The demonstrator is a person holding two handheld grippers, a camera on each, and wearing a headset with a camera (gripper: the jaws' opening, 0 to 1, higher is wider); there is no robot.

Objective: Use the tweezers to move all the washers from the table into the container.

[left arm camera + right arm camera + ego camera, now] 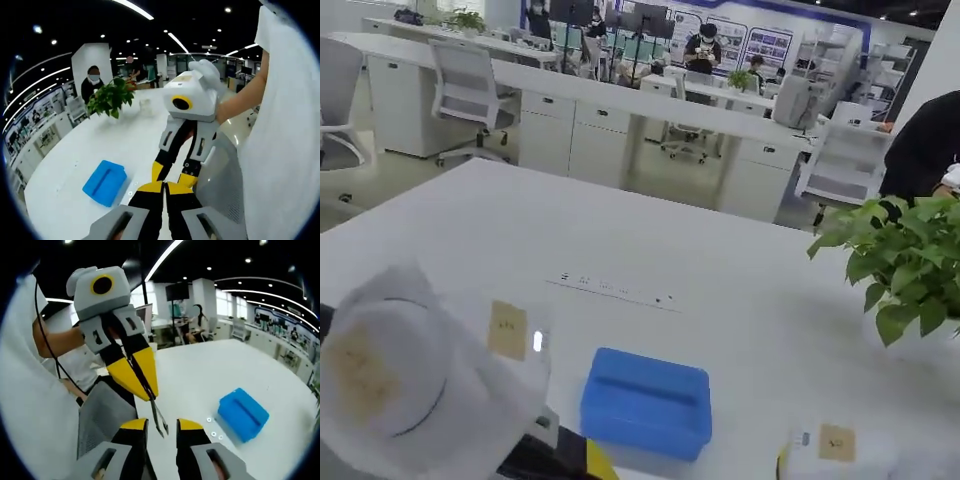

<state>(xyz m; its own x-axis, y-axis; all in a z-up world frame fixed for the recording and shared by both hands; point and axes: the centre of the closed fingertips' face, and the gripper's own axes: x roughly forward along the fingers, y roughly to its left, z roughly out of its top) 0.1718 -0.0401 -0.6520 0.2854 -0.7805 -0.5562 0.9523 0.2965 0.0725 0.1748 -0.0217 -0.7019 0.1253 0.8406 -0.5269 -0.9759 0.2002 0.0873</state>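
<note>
Progress check: basically at zero, as far as I can tell. Three washers are lying on the table in a loose little cluster, just beside the near corner of the blue container. From the head view, the container has a shallow recess on top and I can't make out a single washer in it. If there are more washers around, they're too small to spot.

The tweezers are up in the air, not at the washers yet. The left gripper has them clenched between its yellow tips, with the thin points sticking out past them. Those points hang right in the gap of the right gripper, whose jaws stand apart on either side and grasp nothing. In the left gripper view the right gripper comes in nose to nose with it, jaws spread too.

So my read: this is the setup bit, getting the tweezers seated or handed over. Every pick and drop is left to do, all three washers at least. Short trip though, since they sit right next to the container.

A potted plant sits off at the far right, well apart from everything.
</note>
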